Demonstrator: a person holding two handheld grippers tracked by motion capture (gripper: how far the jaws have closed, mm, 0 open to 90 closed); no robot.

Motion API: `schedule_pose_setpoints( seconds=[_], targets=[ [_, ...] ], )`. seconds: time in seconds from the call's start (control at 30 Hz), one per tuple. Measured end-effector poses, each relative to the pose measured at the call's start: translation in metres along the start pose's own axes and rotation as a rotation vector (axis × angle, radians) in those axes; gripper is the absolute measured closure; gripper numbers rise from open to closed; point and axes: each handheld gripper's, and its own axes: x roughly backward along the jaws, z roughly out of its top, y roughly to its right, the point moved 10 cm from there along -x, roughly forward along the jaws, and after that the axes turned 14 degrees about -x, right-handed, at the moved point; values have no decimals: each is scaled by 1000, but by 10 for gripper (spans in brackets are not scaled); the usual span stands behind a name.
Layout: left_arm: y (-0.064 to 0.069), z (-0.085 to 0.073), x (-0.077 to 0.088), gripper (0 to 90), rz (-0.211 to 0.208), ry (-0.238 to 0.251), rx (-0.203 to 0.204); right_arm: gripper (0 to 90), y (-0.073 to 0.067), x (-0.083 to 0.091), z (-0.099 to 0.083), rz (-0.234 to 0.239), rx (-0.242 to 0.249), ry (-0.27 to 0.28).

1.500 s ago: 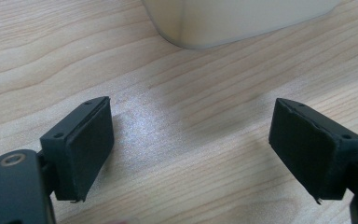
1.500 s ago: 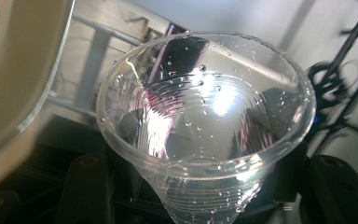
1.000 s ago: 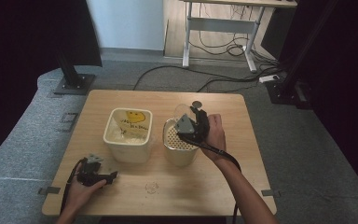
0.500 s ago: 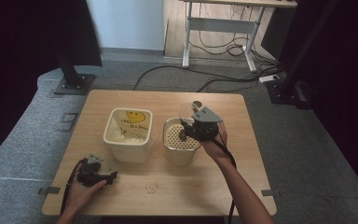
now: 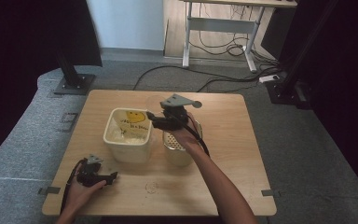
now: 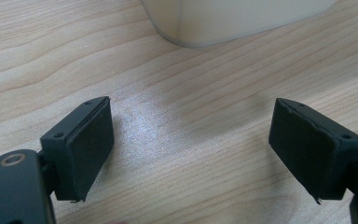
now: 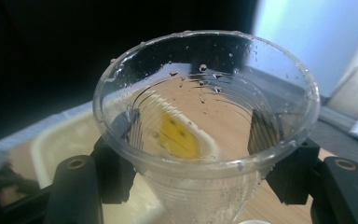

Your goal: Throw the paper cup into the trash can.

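My right gripper [image 7: 200, 156] is shut on a clear plastic cup [image 7: 205, 107] wet with droplets, its mouth toward the camera. In the high view the right gripper [image 5: 154, 117] hangs above the table between a cream square tub [image 5: 127, 140] with a yellow smiley face and a cream container [image 5: 179, 156] with a perforated strainer insert. The tub's rim and yellow print show through the cup. At the table's front left my left gripper [image 5: 111, 176] rests on the wood. In its own view, the left gripper [image 6: 191, 140] is open with nothing between the pads, and the tub's base [image 6: 242, 18] lies ahead.
The wooden table [image 5: 223, 186] has free room at its front and right. A small clear ring-shaped mark [image 5: 151, 187] lies near the front middle. Beyond the table are a monitor stand base [image 5: 72, 84], floor cables [image 5: 205, 79] and a desk frame [image 5: 219, 32].
My right gripper has carried the cup leftward, from over the strainer container toward the smiley tub. The left gripper has stayed put.
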Motion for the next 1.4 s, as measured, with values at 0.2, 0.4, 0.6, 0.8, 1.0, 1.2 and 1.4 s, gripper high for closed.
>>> schedule_pose_setpoints(
  seconds=[0.2, 0.4, 0.6, 0.8, 1.0, 1.2, 1.4],
  targets=[
    [-2, -2, 2, 139, -2, 3, 13, 266, -29, -51, 3, 68, -36, -78],
    [-2, -4, 3, 139, -2, 4, 8, 154, -45, -74, -8, 104, -60, -141],
    [-2, -4, 3, 139, 5, 4, 10, 141, -43, -66, 0, 95, -56, -133],
    [-3, -4, 3, 139, 3, 5, 9, 157, -27, -30, 6, 86, -52, -76],
    [-3, -3, 2, 137, 9, 2, 9, 186, 3, 16, -4, 46, -33, -24],
    [-3, -3, 1, 137, 15, 1, 10, 198, 30, 55, -25, 11, -48, 10],
    [-5, -2, 0, 138, 23, 1, 11, 203, 57, 96, -49, -27, -72, 57]
  ],
)
